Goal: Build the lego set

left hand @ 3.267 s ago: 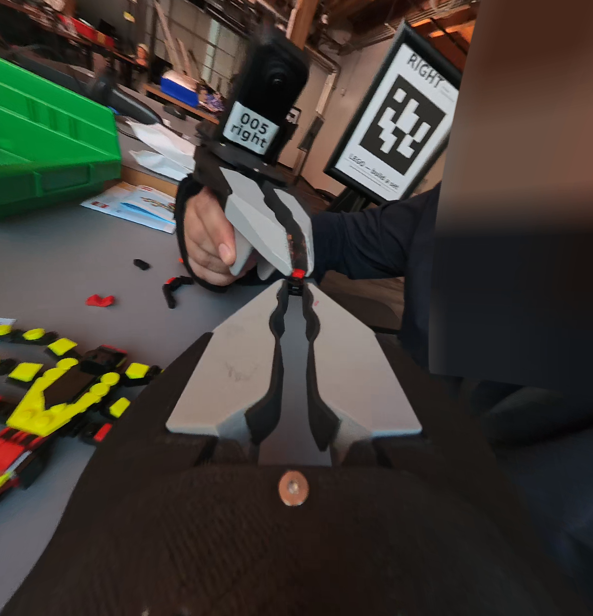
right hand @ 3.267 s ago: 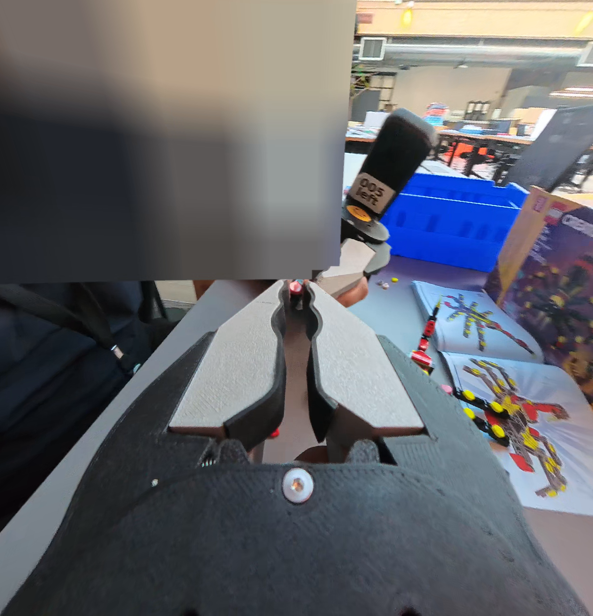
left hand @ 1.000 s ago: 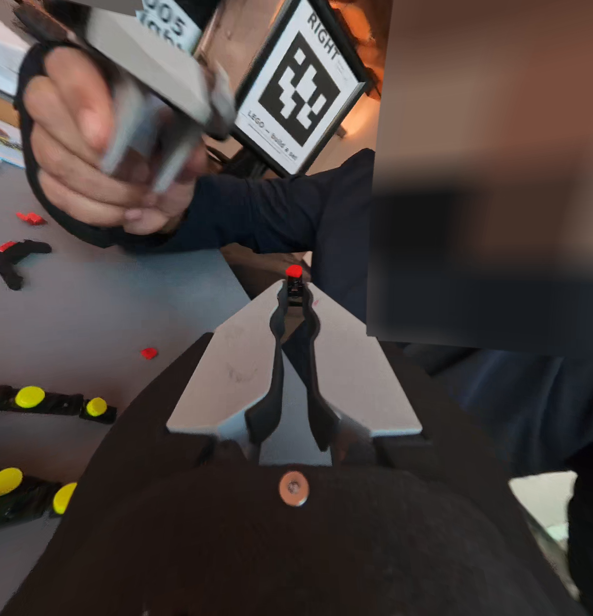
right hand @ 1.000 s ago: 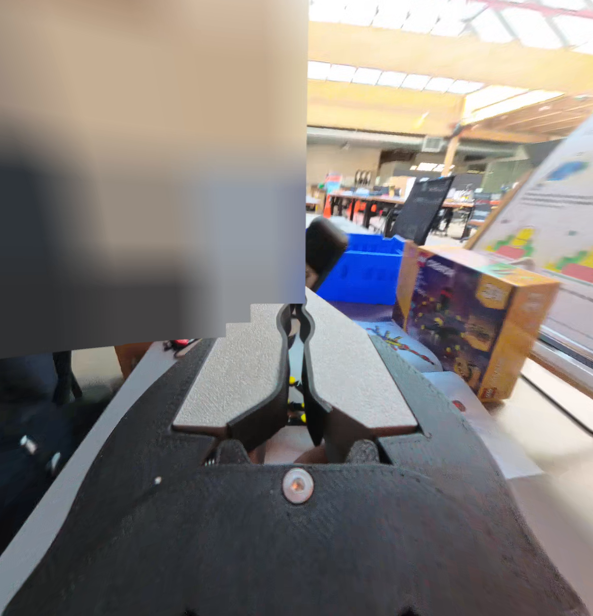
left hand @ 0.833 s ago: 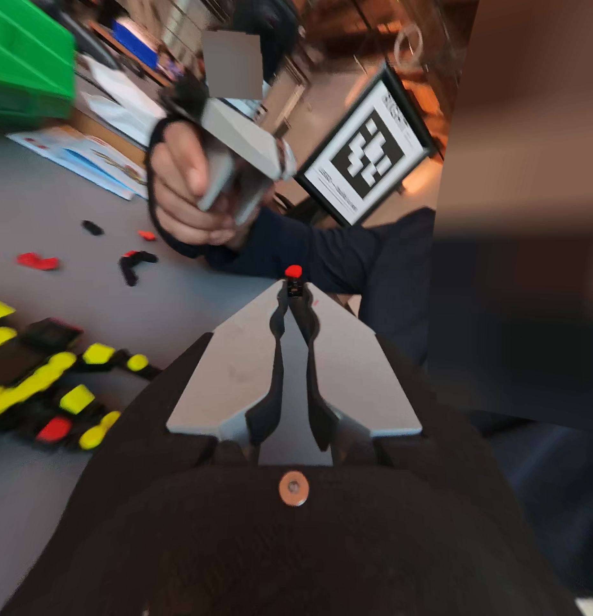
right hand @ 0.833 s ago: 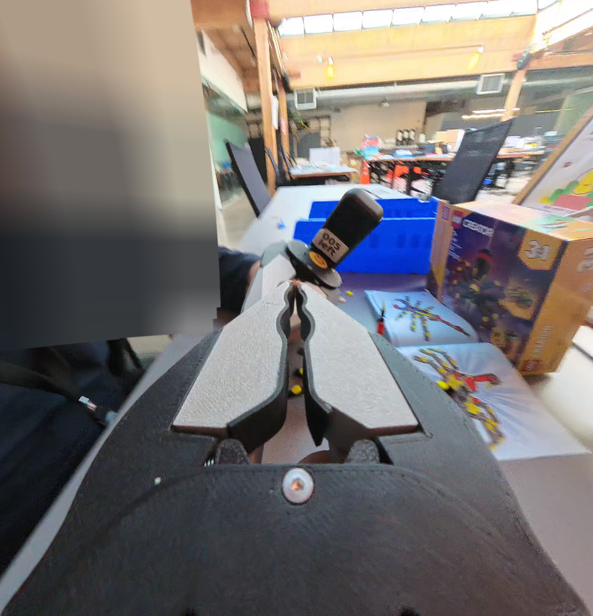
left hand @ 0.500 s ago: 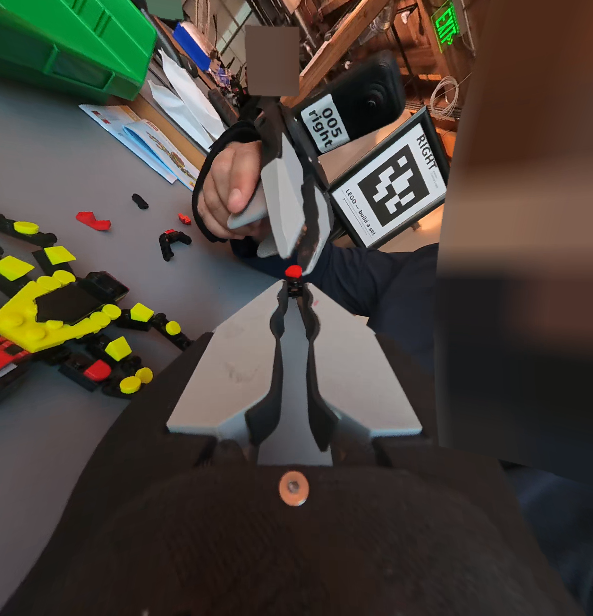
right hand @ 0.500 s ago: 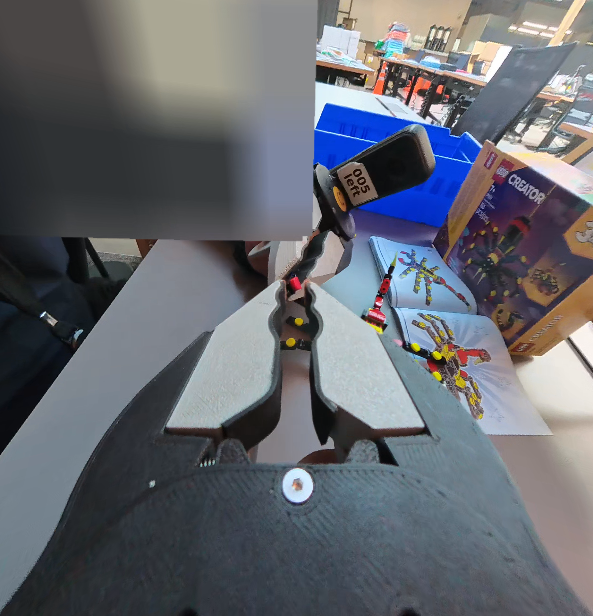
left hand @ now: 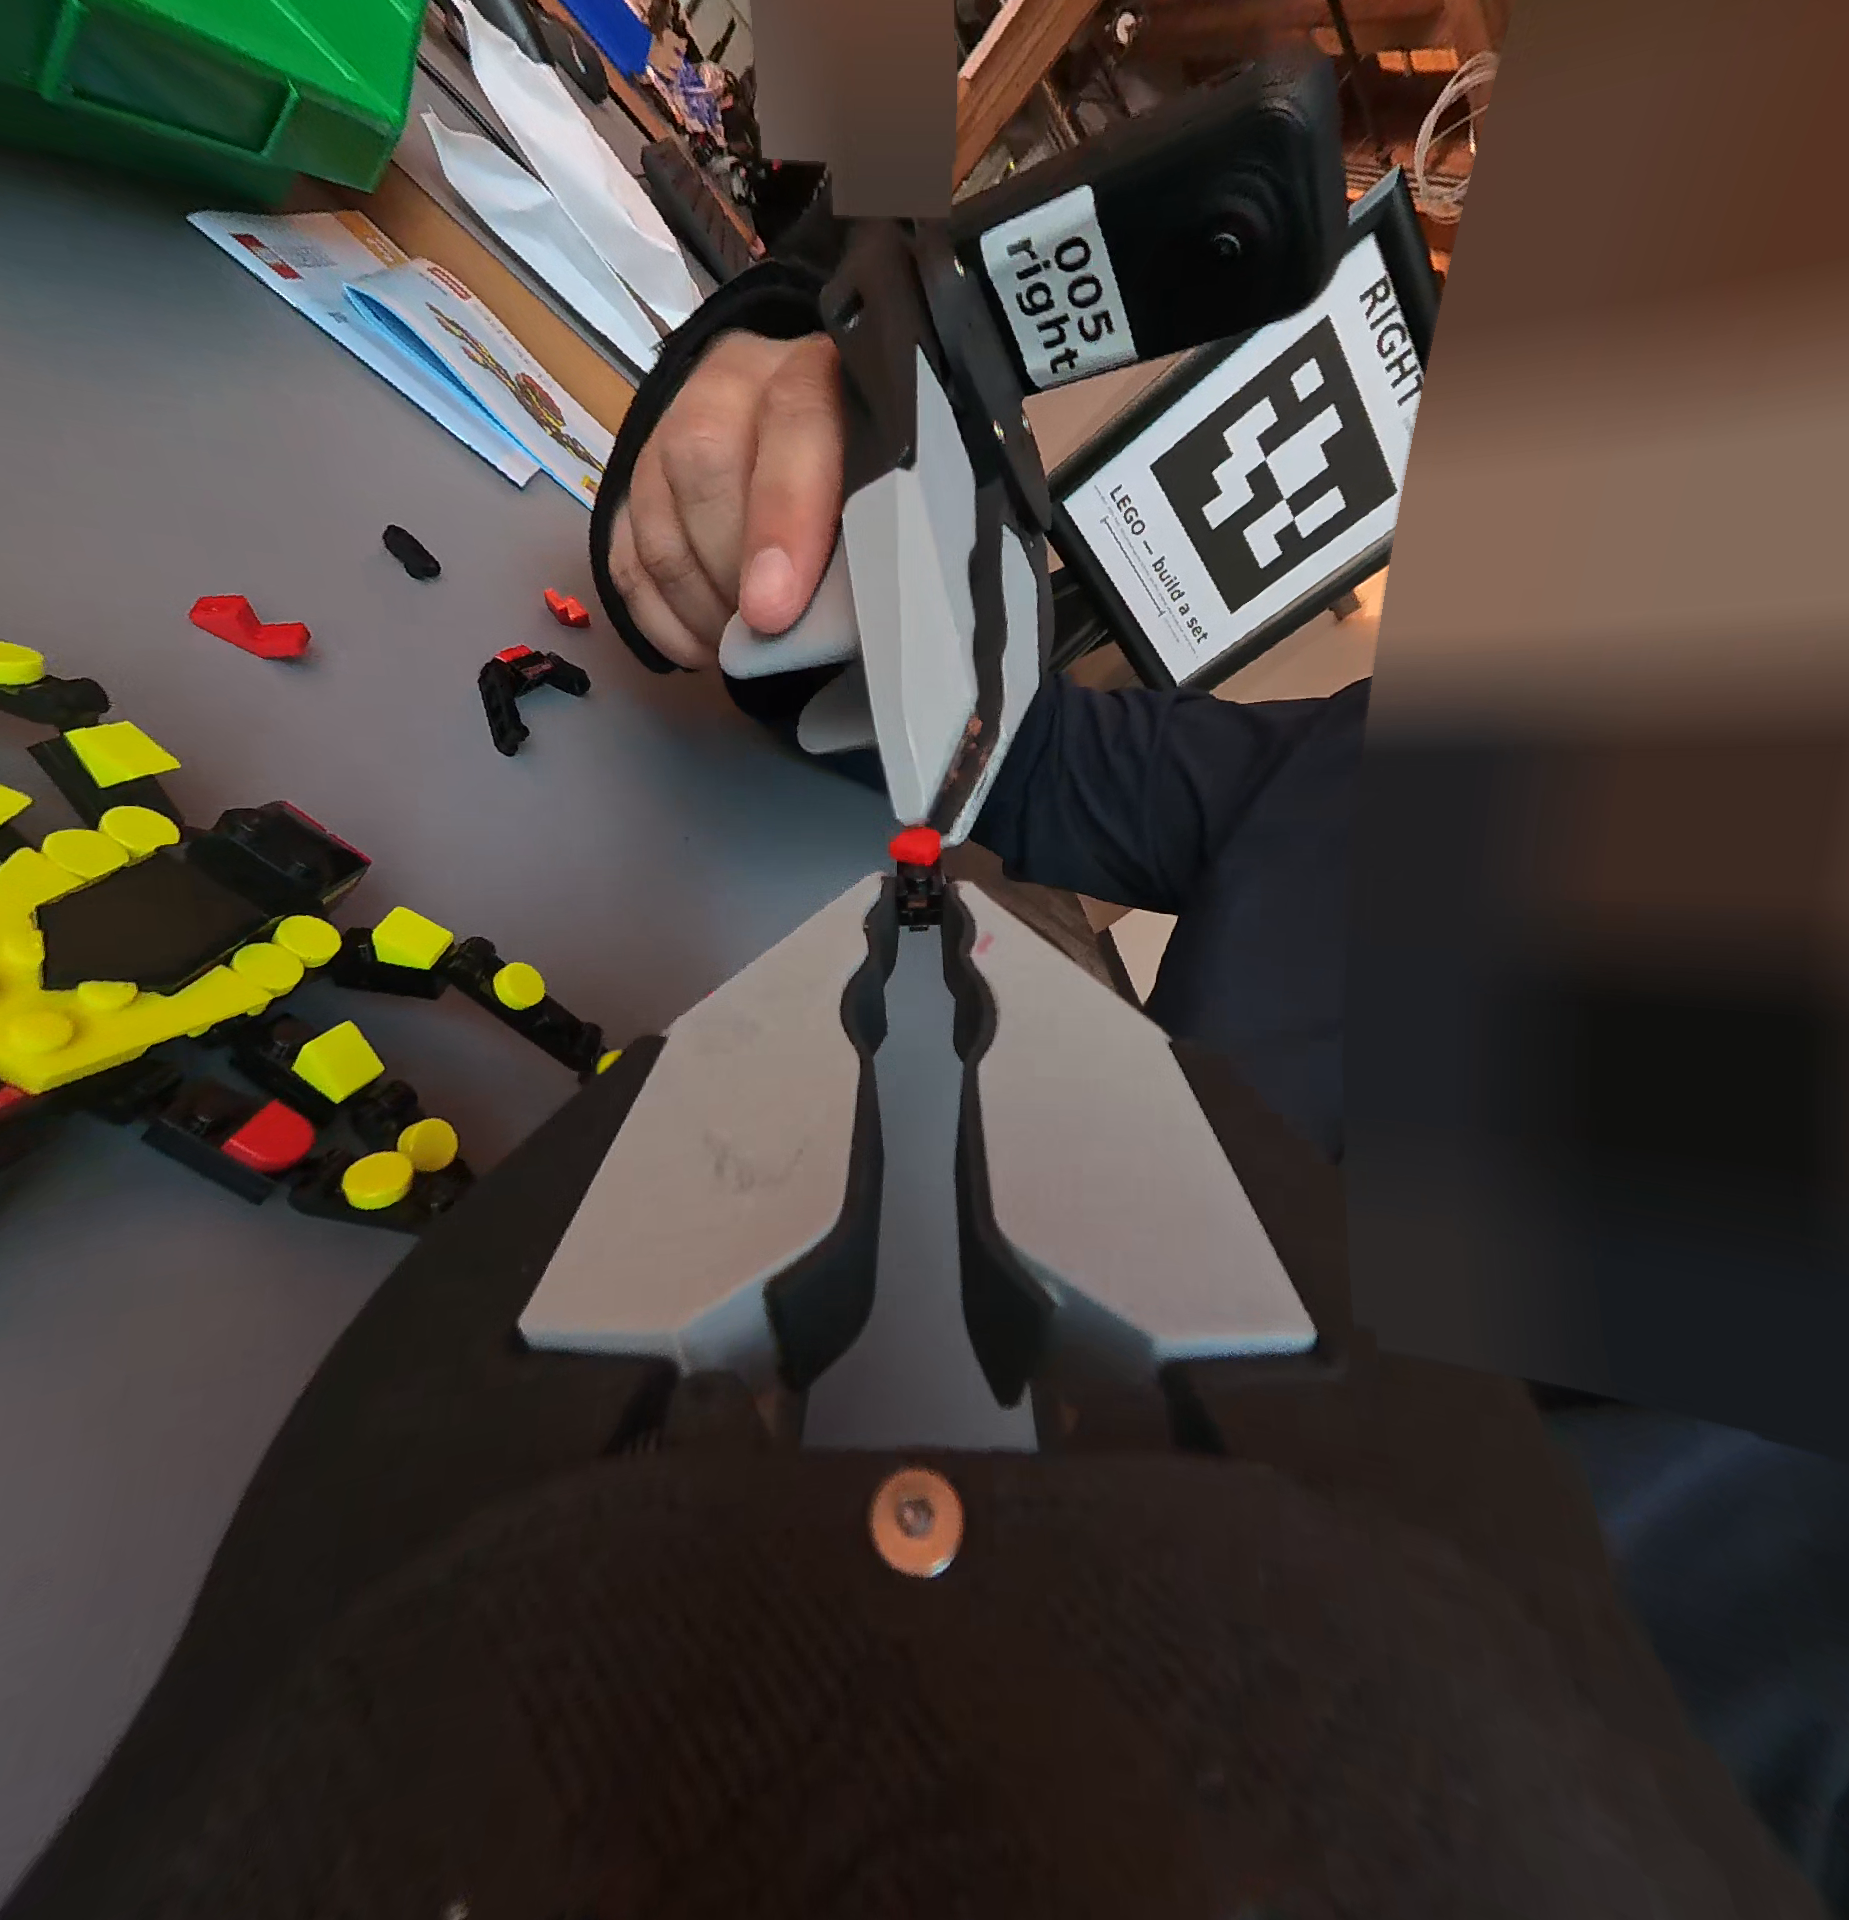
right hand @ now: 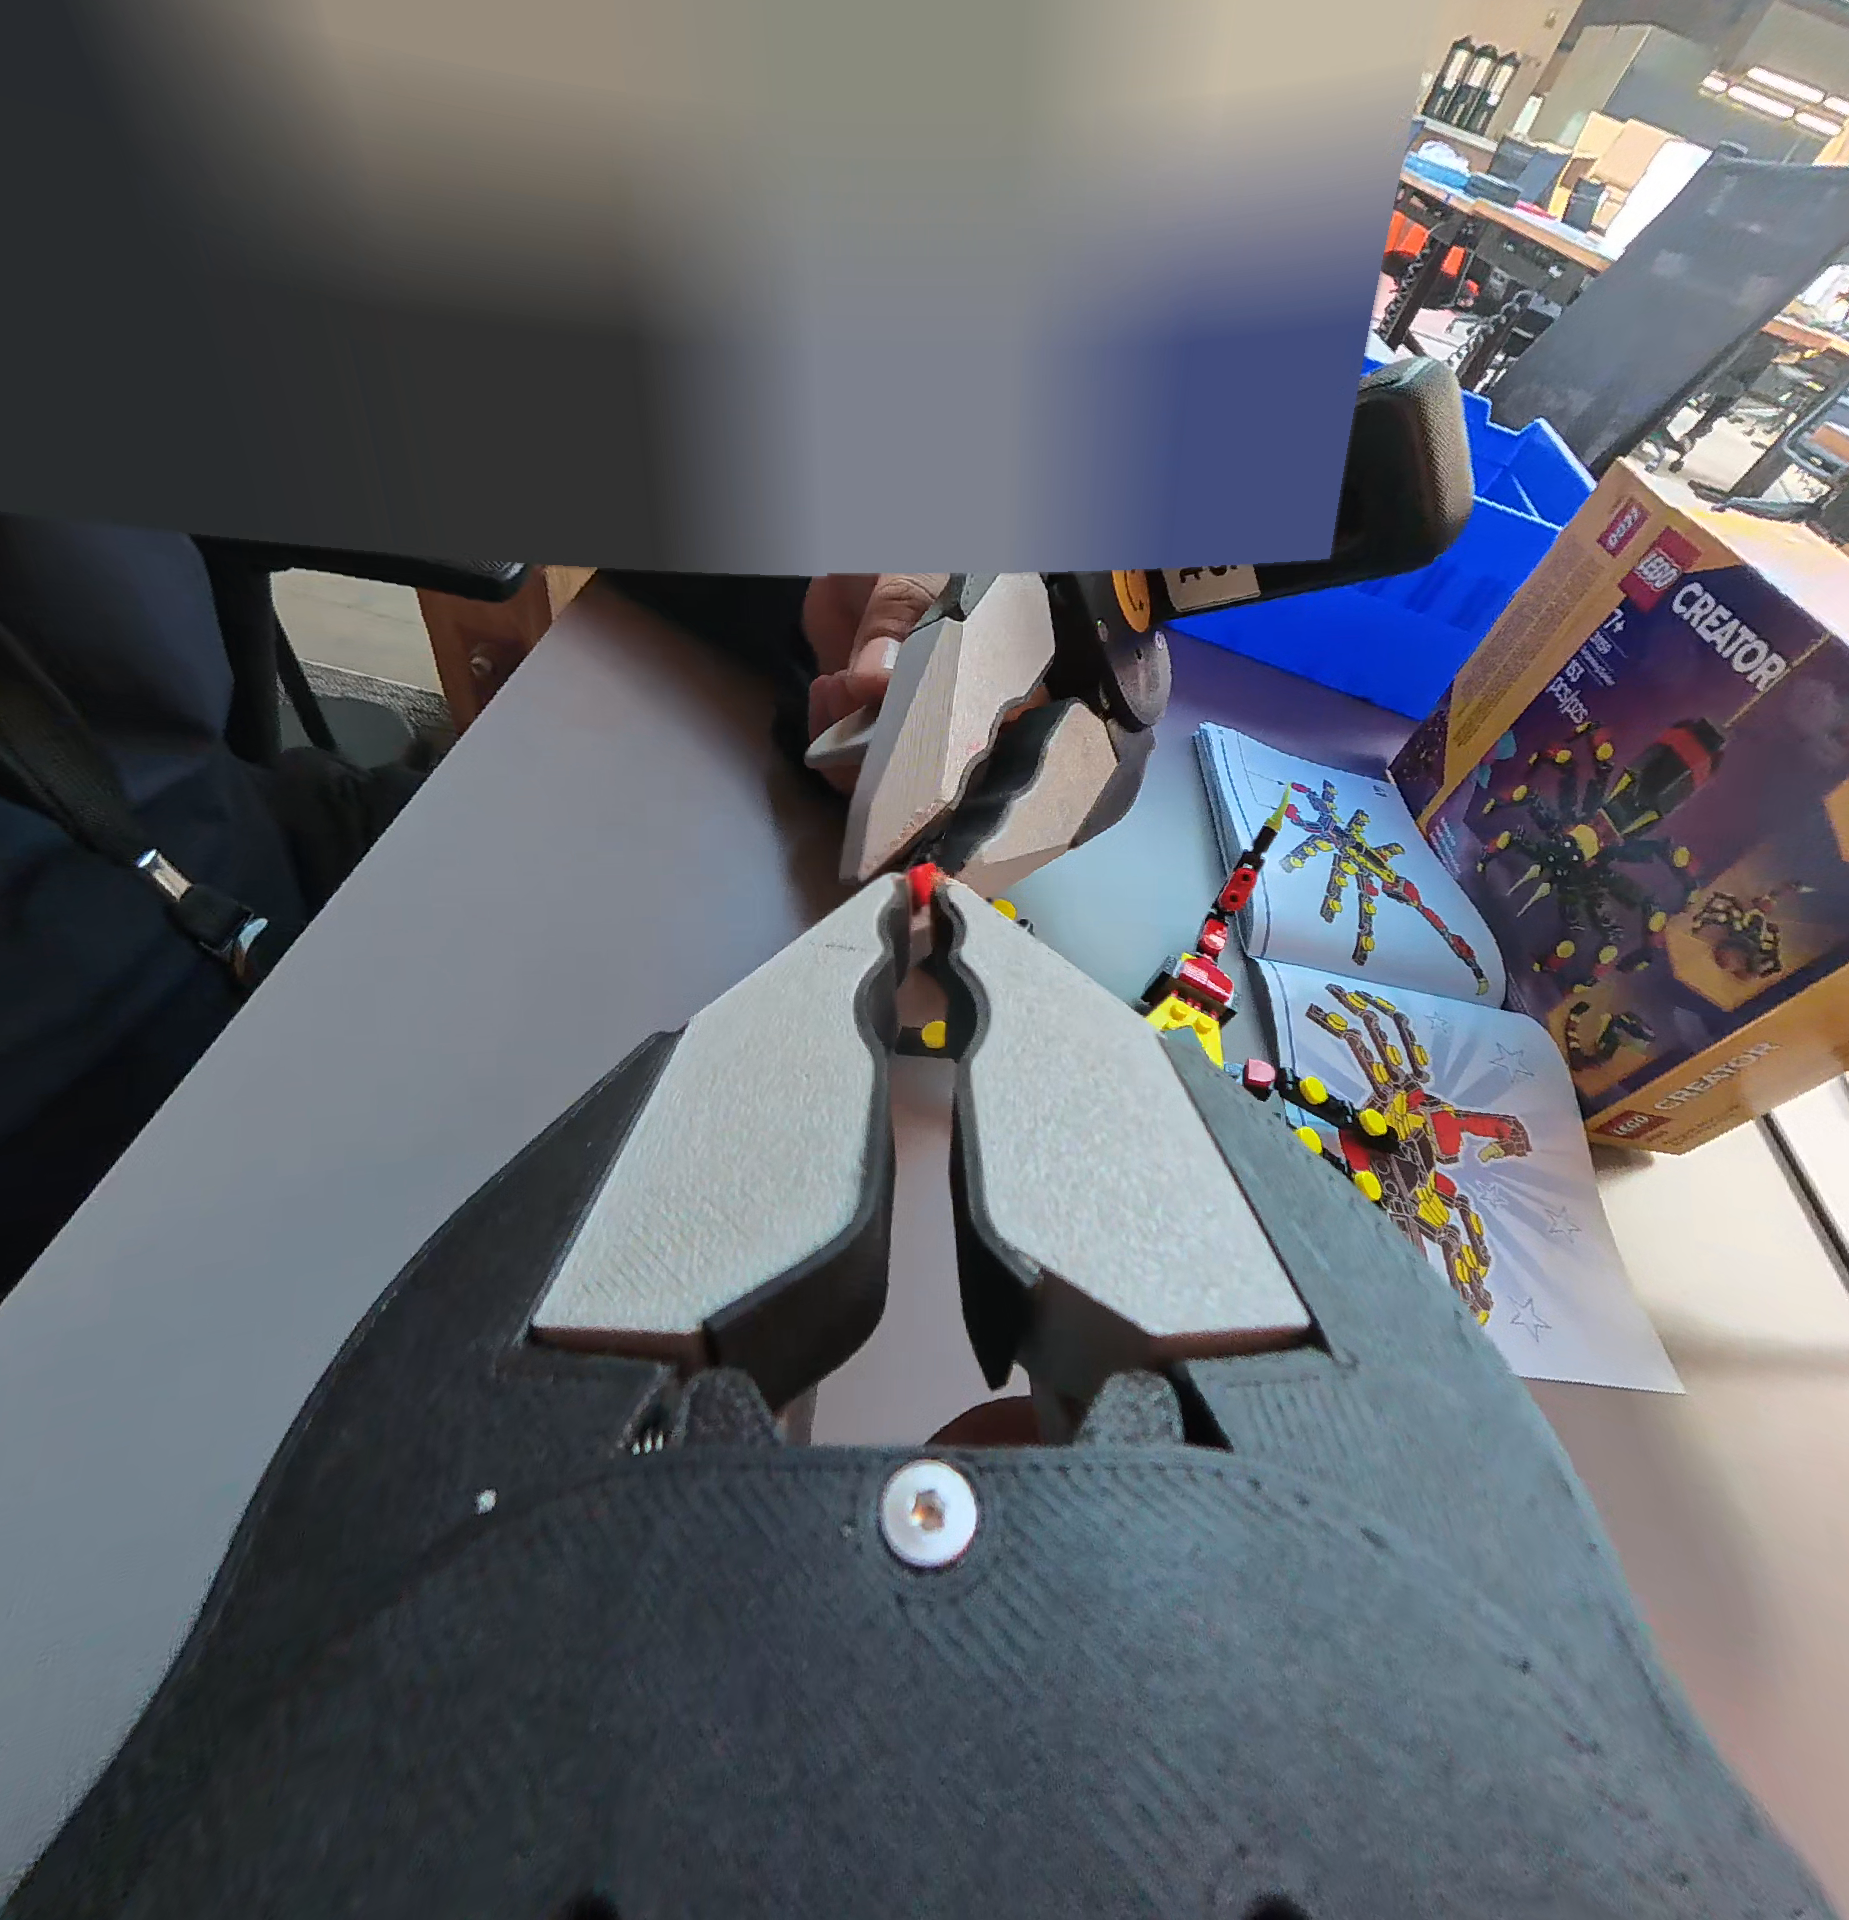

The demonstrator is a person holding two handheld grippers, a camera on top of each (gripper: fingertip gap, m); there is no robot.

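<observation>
Pressing the red stud (left hand: 915, 843) squarely suits best while the left gripper (left hand: 918, 906), closed, pinches the black piece (left hand: 920, 902) and the right gripper (right hand: 925, 896), closed, nips it near the table's (left hand: 639, 831) front edge.

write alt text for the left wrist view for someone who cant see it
The left gripper pinches a small black piece with a red cap at its tips, and the hand-held right gripper points down so its tips meet that cap. To the left on the grey table lies a partly built yellow and black model among loose red and black pieces.
</observation>
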